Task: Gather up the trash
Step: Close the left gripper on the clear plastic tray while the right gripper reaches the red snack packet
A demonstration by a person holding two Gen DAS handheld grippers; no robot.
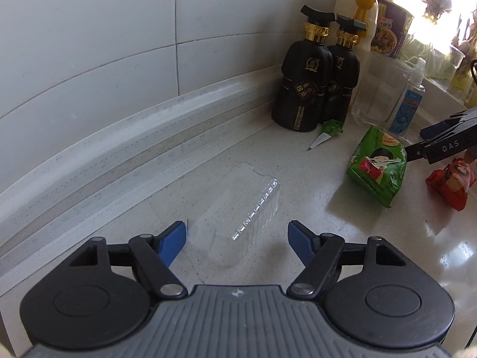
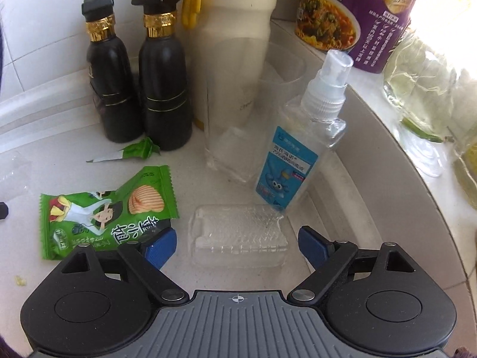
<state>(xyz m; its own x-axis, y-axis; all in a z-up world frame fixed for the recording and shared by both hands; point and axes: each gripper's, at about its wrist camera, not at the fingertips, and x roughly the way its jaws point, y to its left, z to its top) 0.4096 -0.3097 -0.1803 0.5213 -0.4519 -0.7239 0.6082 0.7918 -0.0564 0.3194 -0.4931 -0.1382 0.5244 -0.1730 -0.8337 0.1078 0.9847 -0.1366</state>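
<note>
A clear plastic tray (image 1: 241, 208) lies on the white counter between the open blue fingers of my left gripper (image 1: 237, 237). A second clear plastic tray (image 2: 238, 235) lies between the open fingers of my right gripper (image 2: 237, 243). A green snack bag (image 1: 377, 167) lies to the right; it also shows in the right wrist view (image 2: 104, 208), partly under the right gripper's left finger. A torn green wrapper scrap (image 1: 328, 131) lies by the dark bottles, seen too in the right wrist view (image 2: 131, 152). A red wrapper (image 1: 450, 180) lies at the far right. The right gripper (image 1: 441, 143) shows in the left wrist view.
Two dark bottles (image 1: 310, 89) (image 2: 140, 89) stand against the tiled wall. A clear glass (image 2: 232, 113), a spray bottle (image 2: 304, 137), a cream jug (image 2: 235, 44) and a noodle cup (image 2: 354, 15) crowd the corner. A raised ledge (image 2: 387, 161) runs along the right.
</note>
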